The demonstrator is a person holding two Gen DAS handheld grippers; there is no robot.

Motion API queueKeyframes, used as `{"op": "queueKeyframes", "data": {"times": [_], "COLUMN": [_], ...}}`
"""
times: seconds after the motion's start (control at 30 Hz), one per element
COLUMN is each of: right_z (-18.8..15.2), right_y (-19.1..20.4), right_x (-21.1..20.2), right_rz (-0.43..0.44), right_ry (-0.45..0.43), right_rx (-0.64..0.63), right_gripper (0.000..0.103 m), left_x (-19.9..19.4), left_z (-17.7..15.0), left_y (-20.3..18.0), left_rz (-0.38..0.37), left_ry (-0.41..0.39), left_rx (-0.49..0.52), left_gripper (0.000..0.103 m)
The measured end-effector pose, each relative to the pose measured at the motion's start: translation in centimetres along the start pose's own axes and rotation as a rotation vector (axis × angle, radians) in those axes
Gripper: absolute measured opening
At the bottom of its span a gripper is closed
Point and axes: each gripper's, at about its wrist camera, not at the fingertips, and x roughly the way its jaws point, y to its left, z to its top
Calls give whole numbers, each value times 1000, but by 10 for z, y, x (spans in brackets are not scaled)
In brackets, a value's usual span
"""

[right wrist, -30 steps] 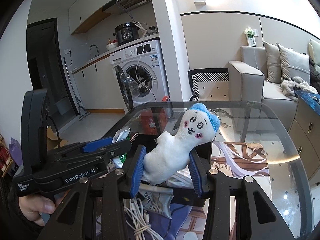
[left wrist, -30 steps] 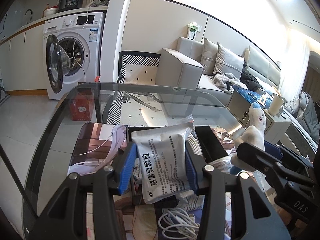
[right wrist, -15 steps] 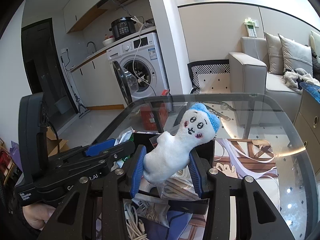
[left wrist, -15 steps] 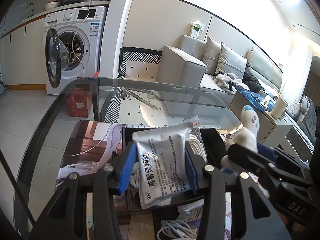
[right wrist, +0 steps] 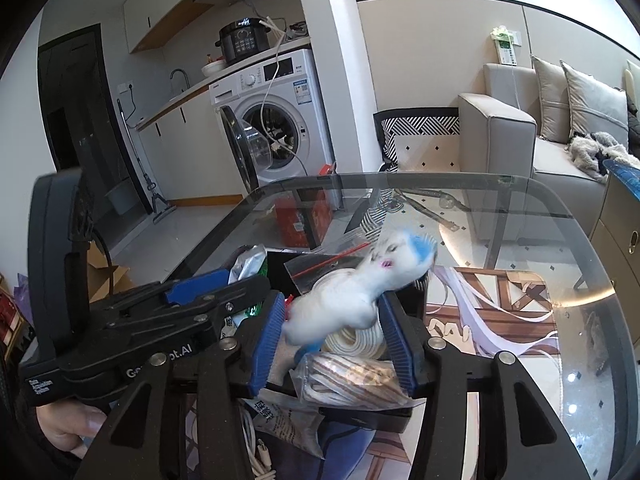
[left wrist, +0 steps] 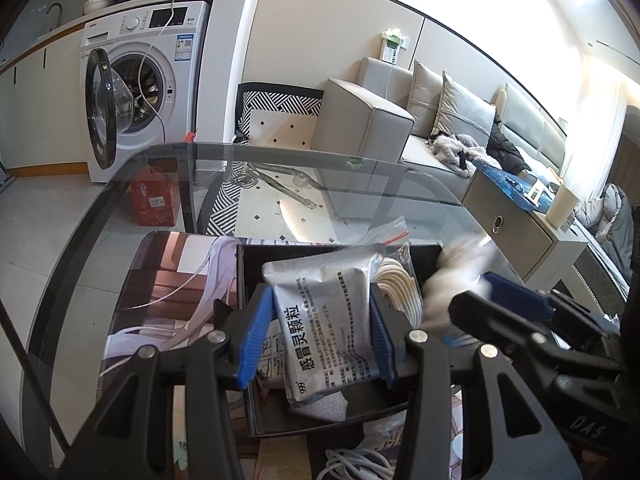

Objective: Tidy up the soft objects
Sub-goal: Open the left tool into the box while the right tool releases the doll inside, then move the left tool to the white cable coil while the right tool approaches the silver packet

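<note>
We see the glass bench [left wrist: 120, 208] filling the lower half of both wrist views, its far rim curving from 9 o'clock to 3 o'clock. Beyond it, at 11 o'clock, stands a white washing machine [left wrist: 148, 80] with its door swung open, and at 2 o'clock a grey sofa [left wrist: 400, 120] with cushions. On the bench lies a printed mat [left wrist: 172, 280], and on that mat sits a black tray [left wrist: 248, 320] holding a coil of white cord [right wrist: 360, 338] and a clear zip bag [right wrist: 332, 260].

Our left gripper [left wrist: 316, 336] sits low in its view at 6 o'clock, its 2 blue pads clamped on the sides of a silver medicine pouch [left wrist: 328, 320]. The pouch stands upright between the pads, over the tray, its lower corner hanging toward the tray floor.

Our right gripper [right wrist: 336, 336] appears at 6 o'clock in its own view and at 4 o'clock in the left view. Its jaws have just been opening, and the white plush doll [right wrist: 352, 292] with a blue cap lies between them, blurred and tilted with its head toward 1 o'clock. The left pad is just beside the doll's lower body; we cannot tell whether the right pad touches it, and the grip looks released. The doll is above the cord coil in the tray. A hand [right wrist: 68, 428] holds the left gripper's handle at 8 o'clock.
</note>
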Motion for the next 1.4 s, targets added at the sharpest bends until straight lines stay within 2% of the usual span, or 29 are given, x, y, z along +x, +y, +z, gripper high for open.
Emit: {"op": "queueKeyframes", "data": {"times": [0.17,0.27,0.37,0.43,0.5,0.53,0.6,0.63,0.7,1.07,1.4], "right_z": [-3,-4,-7,-10,-13,-15,-20,-22,-29,-64,-81], "right_y": [-5,-8,-11,-15,-20,-24,-27,-29,-31,-30,-18], "right_x": [-4,-8,-15,-20,-27,-30,-34,-35,-37,-40,-41], "right_rz": [-18,-23,-30,-50,-63,-61,-65,-73,-94,-96,-92], "right_ry": [-1,-10,-19,-27,-40,-43,-32,-24,-11,41,65], "right_rx": [9,21,29,35,48,53,48,44,28,-4,-45], "right_gripper": [52,59,66,75,90,93,97,103,103,103,103], "left_x": [1,2,0,-4,-7,-11,-17,-20,-25,-46,-48], "left_z": [0,0,-2,-2,-3,-4,-5,-6,-8,-31,-62], "left_y": [-2,-5,-6,-8,-7,-6,-6,-6,-4,8,1], "left_rz": [-5,-7,-19,-26,-40,-62,-50,-39,-28,24,57], "left_ry": [9,19,25,22,29,25,12,5,-5,3,47], "left_rx": [7,21,25,30,30,24,23,26,31,27,71], "left_gripper": [46,48,64,73,86,91,100,103,103,103,103]}}
